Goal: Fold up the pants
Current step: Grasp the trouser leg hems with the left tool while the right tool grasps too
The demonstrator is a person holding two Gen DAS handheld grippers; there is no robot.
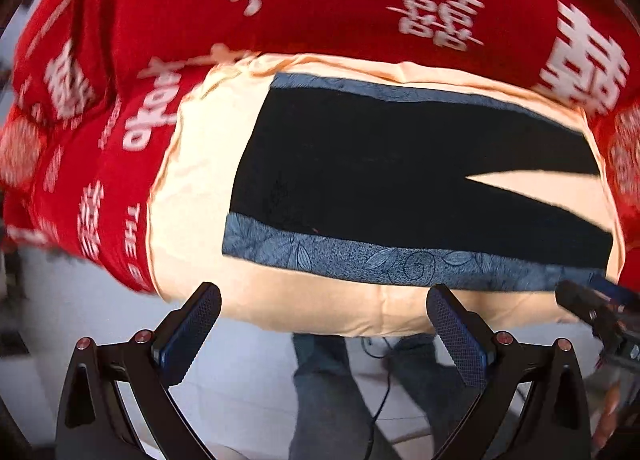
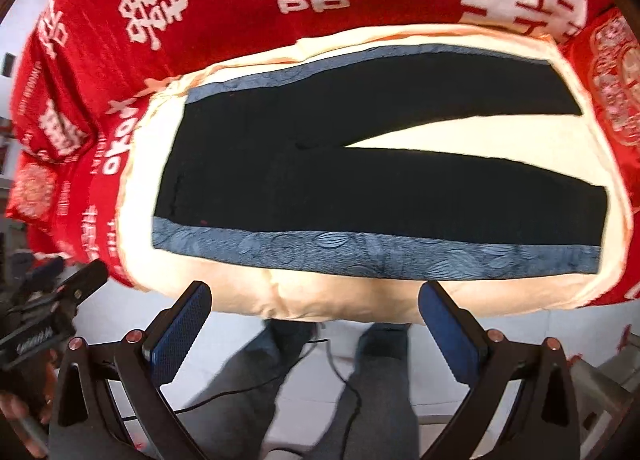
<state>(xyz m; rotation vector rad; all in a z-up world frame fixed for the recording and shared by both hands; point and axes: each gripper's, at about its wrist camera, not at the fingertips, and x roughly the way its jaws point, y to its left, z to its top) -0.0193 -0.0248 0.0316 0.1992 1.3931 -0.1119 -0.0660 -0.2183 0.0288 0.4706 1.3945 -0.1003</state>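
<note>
On the bed, a pair of black pants lies flat on a peach sheet, with a red blanket printed in white characters bunched around the far and left sides. From the left wrist view, the waistband end sits at the left and the two legs run off to the right, parting in a narrow wedge where the sheet shows through. A blue patterned stripe runs down the near outer seam, and a matching one along the far seam. The left tongs hang wide apart and hold nothing, poised over the near edge of the bed, clear of the cloth. Below them the person's legs in grey trousers stand on a pale floor, where a thin black cable trails. The right tongs are likewise spread wide and hold nothing, just short of the near stripe, apart from the pants.
</note>
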